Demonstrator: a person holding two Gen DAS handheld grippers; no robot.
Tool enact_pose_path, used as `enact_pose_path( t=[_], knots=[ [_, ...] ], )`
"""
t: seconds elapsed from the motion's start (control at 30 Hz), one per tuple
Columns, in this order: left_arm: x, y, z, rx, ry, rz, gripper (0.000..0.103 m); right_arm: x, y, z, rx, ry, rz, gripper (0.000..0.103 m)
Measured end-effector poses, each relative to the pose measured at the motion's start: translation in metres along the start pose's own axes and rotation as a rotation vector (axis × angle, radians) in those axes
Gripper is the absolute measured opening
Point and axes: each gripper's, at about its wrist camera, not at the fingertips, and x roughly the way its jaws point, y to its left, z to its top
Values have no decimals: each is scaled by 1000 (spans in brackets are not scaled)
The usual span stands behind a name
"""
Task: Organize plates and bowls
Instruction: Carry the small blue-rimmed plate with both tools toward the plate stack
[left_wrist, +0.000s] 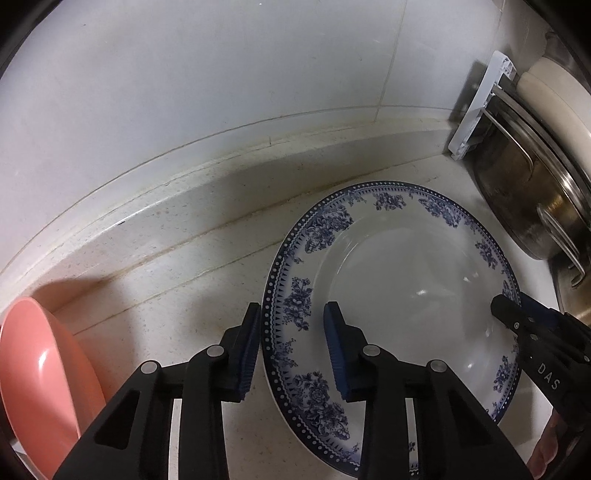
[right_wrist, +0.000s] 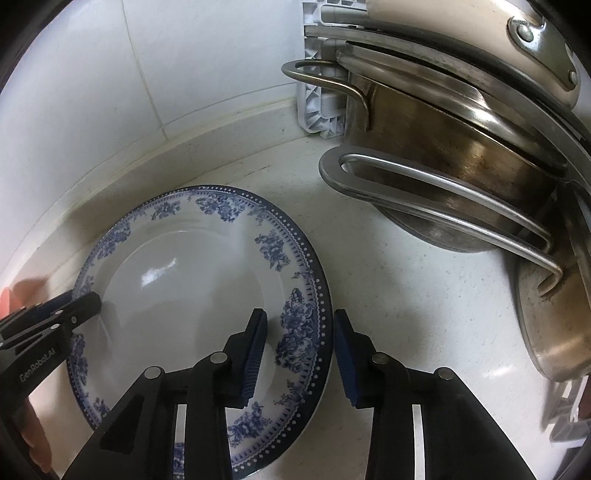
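Your left gripper (left_wrist: 291, 347) gapes, fingers straddling one rim of the blue-patterned plate (left_wrist: 399, 280). Your right gripper (right_wrist: 301, 350) gapes likewise over the opposite rim. Plate lies flat on the countertop (right_wrist: 406, 295) near its back edge. Pink bowl (left_wrist: 40, 373) sits apart; steel pots (right_wrist: 461, 158) stacked alongside.

Pink bowl (left_wrist: 44, 373) cut by left frame edge; plate (left_wrist: 388, 295) near rim hidden behind left hand-held gripper (left_wrist: 293, 350); pots (right_wrist: 461, 177) cropped right.
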Motion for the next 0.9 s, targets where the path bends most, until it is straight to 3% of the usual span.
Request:
enact_pose_path(
  t=[0.47,0.9],
  knots=[
    [-34,9,-18,-43,-21,7,34,-18,6,-9,-23,-10,0,36],
    [-99,19,-51,-84,-63,20,34,-76,20,-32,-46,-39,3,36]
  ],
)
